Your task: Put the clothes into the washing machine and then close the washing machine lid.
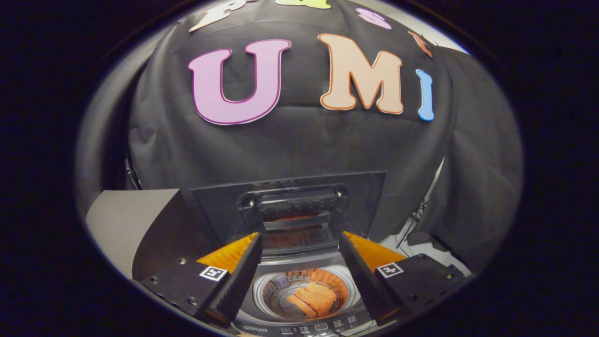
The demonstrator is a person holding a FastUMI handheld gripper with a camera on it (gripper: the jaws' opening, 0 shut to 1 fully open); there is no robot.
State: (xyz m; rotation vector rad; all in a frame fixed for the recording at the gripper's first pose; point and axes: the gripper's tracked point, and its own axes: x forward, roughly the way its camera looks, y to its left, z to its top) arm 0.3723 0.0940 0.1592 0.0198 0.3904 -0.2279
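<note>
A top-loading washing machine (299, 323) stands below and just ahead of my fingers, its control panel at the near edge. Its dark lid (290, 201) stands upright at the back, with a handle across its upper part. Down in the steel drum (273, 299) lies a folded orange garment (314, 298). My gripper (299, 276) hangs above the drum mouth, open, with nothing between its fingers; the drum and garment show through the gap.
Black cloth wall hangs close behind the lid. A grey panel (126, 220) stands to the left of the machine. To the right, cables (416, 224) and a light floor patch show under the cloth's edge.
</note>
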